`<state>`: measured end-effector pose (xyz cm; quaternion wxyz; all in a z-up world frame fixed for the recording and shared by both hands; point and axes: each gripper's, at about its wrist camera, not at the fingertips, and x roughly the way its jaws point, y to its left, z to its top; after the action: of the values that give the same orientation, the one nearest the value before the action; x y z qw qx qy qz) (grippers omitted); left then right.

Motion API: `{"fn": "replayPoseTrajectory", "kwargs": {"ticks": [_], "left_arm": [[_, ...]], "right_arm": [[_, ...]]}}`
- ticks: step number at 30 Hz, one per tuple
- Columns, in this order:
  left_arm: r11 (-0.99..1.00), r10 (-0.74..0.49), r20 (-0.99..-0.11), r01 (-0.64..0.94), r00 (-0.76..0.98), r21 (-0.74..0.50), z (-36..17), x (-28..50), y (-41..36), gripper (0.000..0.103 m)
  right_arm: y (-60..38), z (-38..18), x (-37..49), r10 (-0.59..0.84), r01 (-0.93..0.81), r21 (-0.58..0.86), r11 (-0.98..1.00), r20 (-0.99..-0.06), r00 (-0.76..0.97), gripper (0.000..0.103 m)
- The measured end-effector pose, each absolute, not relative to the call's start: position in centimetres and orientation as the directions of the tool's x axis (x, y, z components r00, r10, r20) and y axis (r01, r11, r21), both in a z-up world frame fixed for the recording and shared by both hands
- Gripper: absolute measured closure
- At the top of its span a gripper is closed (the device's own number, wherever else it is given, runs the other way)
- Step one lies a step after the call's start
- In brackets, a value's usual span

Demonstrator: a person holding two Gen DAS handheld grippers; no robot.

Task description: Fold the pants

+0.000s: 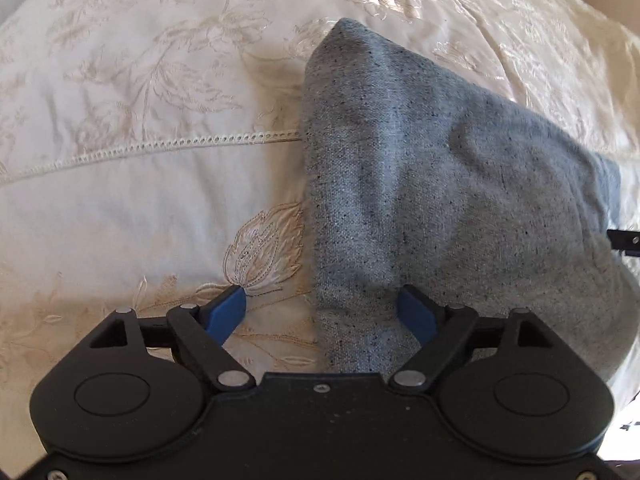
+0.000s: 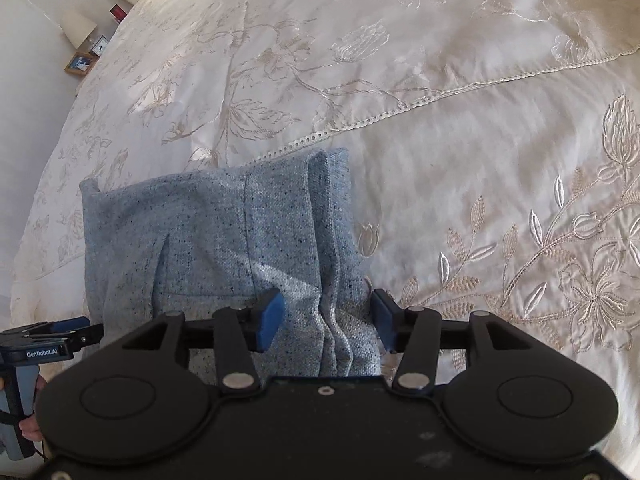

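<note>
The pants [image 1: 440, 168] are blue-grey speckled knit, folded into a thick bundle on a cream embroidered bedspread [image 1: 140, 120]. My left gripper [image 1: 324, 308] is open, its blue fingers straddling the bundle's near left edge. In the right wrist view the pants [image 2: 208, 240] lie with stacked layer edges at their right side. My right gripper [image 2: 326, 322] is open, its blue pads on either side of those layered edges. The left gripper [image 2: 68, 326] shows at the far left beside the bundle. The right gripper's tip [image 1: 624, 240] shows at the left wrist view's right edge.
The bedspread [image 2: 440, 80] spreads wide to the right and far side, with a lace seam [image 2: 400, 114] across it. At the far left beyond the bed stand a lamp [image 2: 78, 28], a framed picture [image 2: 80, 63] and small items.
</note>
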<state>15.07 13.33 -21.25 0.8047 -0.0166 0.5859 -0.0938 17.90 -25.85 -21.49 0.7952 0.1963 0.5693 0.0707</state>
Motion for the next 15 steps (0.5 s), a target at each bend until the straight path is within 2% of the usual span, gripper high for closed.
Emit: {"fn": "replayPoseTrajectory", "kwargs": {"ticks": [6,10,13,14,15], "left_arm": [[0.983,-0.180,-0.935,0.087,0.307,-0.160,-21.6,16.3,12.9,0.009],[0.972,-0.235,-0.920,0.058,0.315,-0.228,-21.6,17.6,12.1,0.011],[0.967,-0.256,-0.920,0.057,0.296,-0.250,-21.6,18.4,11.2,0.018],[0.965,-0.262,-0.919,0.061,0.293,-0.256,-21.6,18.5,10.9,0.028],[0.960,-0.279,-0.915,0.065,0.290,-0.272,-21.6,18.6,10.8,0.038]], "right_arm": [[-26.4,-22.4,19.4,0.362,0.153,0.418,0.895,-0.884,0.297,0.049],[-27.0,-22.9,20.4,0.386,0.177,0.435,0.883,-0.887,0.255,0.048],[-27.3,-22.9,20.6,0.396,0.187,0.443,0.877,-0.885,0.245,0.048],[-27.3,-22.9,20.6,0.392,0.187,0.440,0.878,-0.887,0.245,0.048],[-27.1,-22.6,20.6,0.380,0.178,0.427,0.887,-0.892,0.245,0.053]]}}
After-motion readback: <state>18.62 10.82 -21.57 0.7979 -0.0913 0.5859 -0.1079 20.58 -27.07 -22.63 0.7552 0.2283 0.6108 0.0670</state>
